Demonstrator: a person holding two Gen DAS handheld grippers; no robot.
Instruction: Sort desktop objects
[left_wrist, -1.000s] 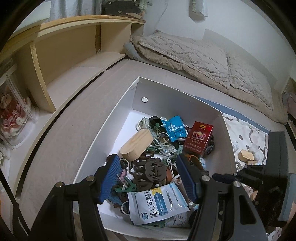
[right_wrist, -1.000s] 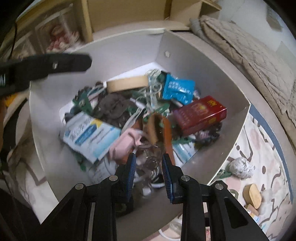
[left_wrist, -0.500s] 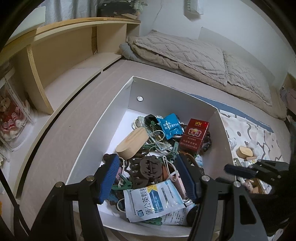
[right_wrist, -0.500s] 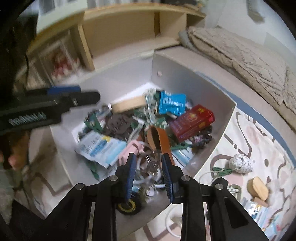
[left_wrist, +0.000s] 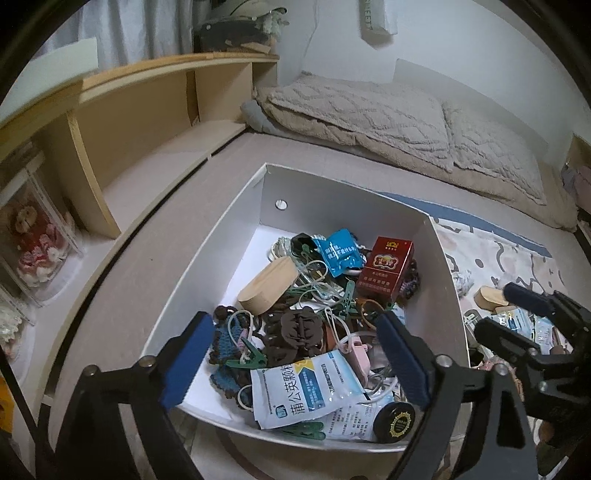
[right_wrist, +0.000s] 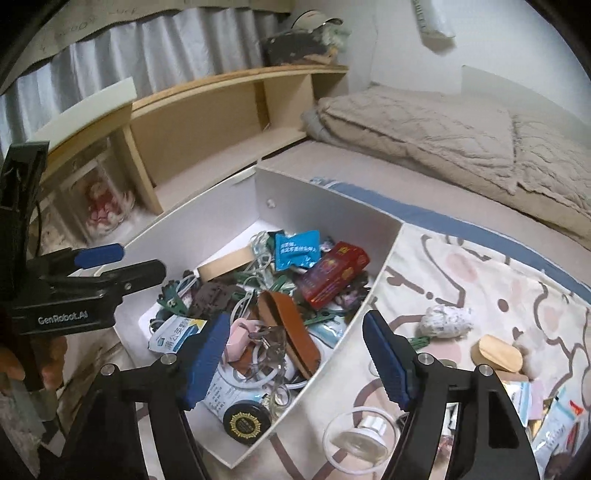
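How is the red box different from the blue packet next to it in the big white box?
The red box is a stiff carton with flat sides and sharp corners; the blue packet is a soft, crinkled pouch. The red box is larger and has gold print; the blue packet is smaller with white writing. The red box rests tilted on the pile, while the blue packet lies flatter. Both sit on top of the clutter at the far end of the white box.

Both wrist views angled down, sharing white box (left_wrist: 236, 206)

We see dim, bluish indoor light with soft shadows, heavy fisheye bending and dark corners, and slight blur at the edges.
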